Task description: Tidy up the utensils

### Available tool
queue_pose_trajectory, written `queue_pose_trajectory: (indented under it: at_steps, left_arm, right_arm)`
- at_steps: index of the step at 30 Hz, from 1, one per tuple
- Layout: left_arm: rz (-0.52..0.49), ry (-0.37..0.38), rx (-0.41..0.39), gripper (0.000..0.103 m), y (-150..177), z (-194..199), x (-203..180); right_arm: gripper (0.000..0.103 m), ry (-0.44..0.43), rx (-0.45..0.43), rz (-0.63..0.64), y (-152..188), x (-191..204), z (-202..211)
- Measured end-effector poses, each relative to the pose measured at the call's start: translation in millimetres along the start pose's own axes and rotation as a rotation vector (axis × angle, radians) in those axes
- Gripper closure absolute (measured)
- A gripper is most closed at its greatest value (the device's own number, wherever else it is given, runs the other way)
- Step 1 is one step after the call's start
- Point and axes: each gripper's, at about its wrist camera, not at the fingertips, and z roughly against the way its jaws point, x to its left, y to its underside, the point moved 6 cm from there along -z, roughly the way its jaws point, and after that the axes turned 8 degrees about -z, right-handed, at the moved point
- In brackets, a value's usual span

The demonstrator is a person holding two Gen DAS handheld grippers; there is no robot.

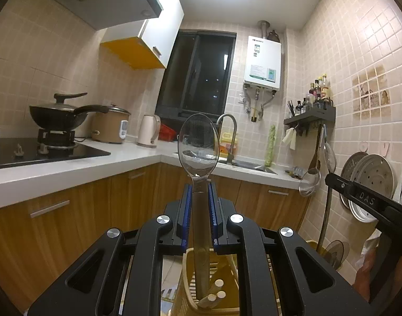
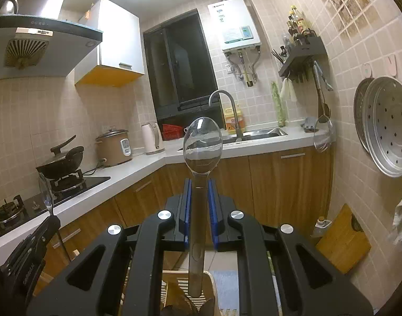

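Both grippers gripping spoons upright above basket.
Left gripper [image 1: 201, 194] and right gripper [image 2: 199, 192] each clamped a spoon [image 1: 198, 142] [image 2: 202, 142], handle pointing down toward the basket [image 1: 185, 284] [image 2: 210, 279] directly below.

Below the left claw [image 1: 199, 192], the spoon handle [image 1: 201, 250] runs down into a slatted basket [image 1: 186, 279] whose lower part the picture's bottom edge cuts off; the handle's tip is hidden among wooden sticks [image 1: 216, 293] there. Below the right claw [image 2: 199, 187], another slatted basket [image 2: 174, 281] is likewise cut off, its contents dark and unclear. Bottles [image 1: 318, 92] on the wall shelf [image 1: 310, 117] are too small to identify.
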Motion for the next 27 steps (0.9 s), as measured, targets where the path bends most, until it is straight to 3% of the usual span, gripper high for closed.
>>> queue_pose_trajectory:
  at_steps: [9,11,13,18,27]
  left_arm:
    - [-0.005,-0.008,0.007,0.089,0.2,3.0,0.4]
    - [0.018,0.007,0.01,0.071,-3.2,7.4,4.4]
    - [0.037,0.024,0.006,0.067,-6.6,14.9,8.1]
    - [0.056,0.04,0.004,0.067,-16.9,42.4,18.8]
    - [0.069,0.064,-0.009,0.05,-34.9,113.7,24.5]
  right_arm:
    - [0.089,-0.052,0.043,0.016,11.3,1.2,14.8]
    - [0.072,-0.068,0.052,0.0,10.5,-0.9,22.2]
    - [0.057,-0.078,0.047,-0.015,8.6,-2.4,32.9]
    - [0.057,-0.069,0.051,-0.003,1.1,-2.9,68.2]
    - [0.05,-0.043,0.133,0.04,13.4,-5.1,125.2]
